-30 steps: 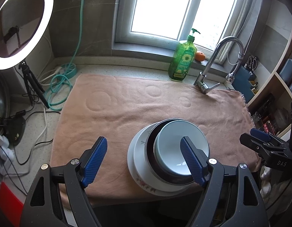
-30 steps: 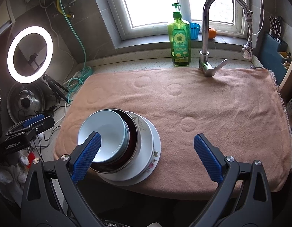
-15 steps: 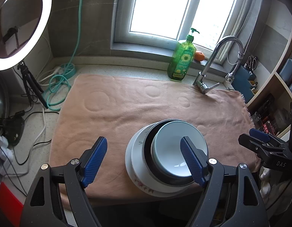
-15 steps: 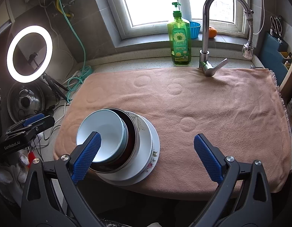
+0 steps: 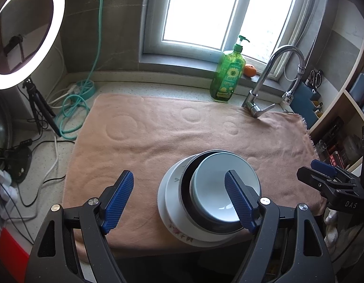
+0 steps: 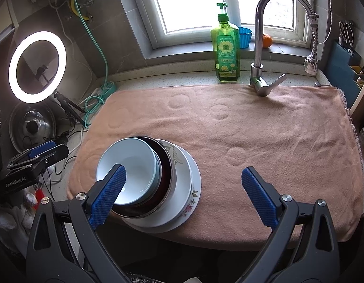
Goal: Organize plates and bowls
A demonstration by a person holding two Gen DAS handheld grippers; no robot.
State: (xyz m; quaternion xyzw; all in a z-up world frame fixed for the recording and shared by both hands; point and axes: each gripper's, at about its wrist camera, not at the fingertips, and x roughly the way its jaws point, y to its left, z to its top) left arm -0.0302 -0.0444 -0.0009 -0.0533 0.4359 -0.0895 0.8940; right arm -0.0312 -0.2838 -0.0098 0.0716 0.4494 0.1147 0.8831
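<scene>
Readable text: "GenRobot.AI" on the left gripper (image 6: 38, 155) body seen from the right wrist, "DAS" on the right gripper (image 5: 323, 172) seen from the left; soap bottle (image 6: 225, 47) label has a sunflower, print too small to read. Dish stack (image 6: 158, 184) (pale bowl (image 6: 127, 165) in dark bowl (image 6: 166, 165) on white floral plate (image 6: 191, 188)) sits at the near edge of the towel (image 6: 252, 129), between both grippers. Both sets of jaws spread apart, holding nothing; plate's near rim is partly hidden.
</scene>
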